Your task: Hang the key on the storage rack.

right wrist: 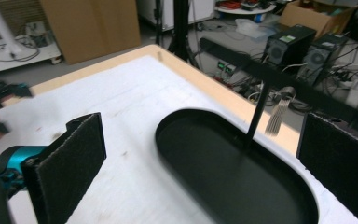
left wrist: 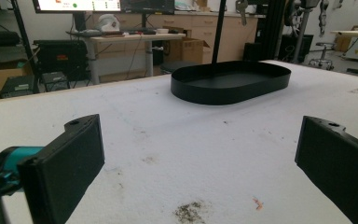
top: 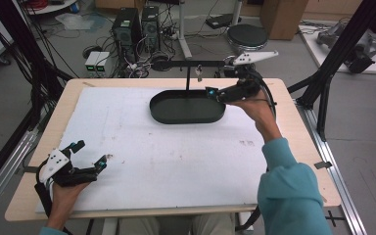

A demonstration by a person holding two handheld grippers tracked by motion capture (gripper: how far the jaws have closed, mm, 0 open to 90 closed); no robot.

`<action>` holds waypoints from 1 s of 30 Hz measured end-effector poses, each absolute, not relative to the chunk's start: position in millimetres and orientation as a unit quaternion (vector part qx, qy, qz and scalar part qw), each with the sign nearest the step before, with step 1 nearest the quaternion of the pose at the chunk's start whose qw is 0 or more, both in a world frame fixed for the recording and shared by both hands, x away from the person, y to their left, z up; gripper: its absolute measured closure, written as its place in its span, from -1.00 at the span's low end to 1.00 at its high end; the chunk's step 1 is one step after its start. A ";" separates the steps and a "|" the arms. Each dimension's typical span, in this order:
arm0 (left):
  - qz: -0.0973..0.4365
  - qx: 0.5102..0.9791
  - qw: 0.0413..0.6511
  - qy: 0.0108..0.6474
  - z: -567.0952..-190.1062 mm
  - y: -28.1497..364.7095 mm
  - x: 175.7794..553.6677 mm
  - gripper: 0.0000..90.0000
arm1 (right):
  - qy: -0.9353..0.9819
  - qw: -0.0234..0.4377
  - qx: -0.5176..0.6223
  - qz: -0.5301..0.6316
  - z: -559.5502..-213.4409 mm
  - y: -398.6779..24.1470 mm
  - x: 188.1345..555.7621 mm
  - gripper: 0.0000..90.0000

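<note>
While the right tongs hang over the right end of the black oval tray, their 2 jaws stand spread wide with nothing between them; in the right gripper view the tray lies open below and between those jaws, and a thin black upright rod rises at its far rim with a small bunch of metal keys hanging just beside it; the same rod and keys show in the high view at the far edge of the bench; the tray sits on the white mat, toward the far middle of the bench; the left tongs rest low at the near left corner of the mat, well apart from the tray, their 2 jaws likewise spread and pinching nothing; in the left gripper view the tray lies farther off on the stained mat.
</note>
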State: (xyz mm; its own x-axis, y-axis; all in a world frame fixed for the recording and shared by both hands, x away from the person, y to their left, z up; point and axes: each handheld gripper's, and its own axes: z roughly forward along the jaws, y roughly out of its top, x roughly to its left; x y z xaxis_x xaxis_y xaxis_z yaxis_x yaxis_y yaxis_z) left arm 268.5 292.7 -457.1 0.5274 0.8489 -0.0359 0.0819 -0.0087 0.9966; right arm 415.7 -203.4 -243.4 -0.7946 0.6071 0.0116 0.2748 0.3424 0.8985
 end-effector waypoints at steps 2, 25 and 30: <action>0.320 0.635 0.600 0.366 -457.1 292.7 268.4 -0.96 | 0.800 0.167 0.264 0.512 -255.0 -215.2 401.3 -0.99; 0.322 0.639 0.596 0.365 -456.9 291.0 268.6 -0.96 | 0.740 0.170 0.265 0.595 -403.0 -272.9 350.8 -0.99; 0.322 0.640 0.595 0.364 -456.8 291.3 268.6 -0.96 | 0.728 0.180 0.270 0.604 -418.4 -275.6 341.8 -0.99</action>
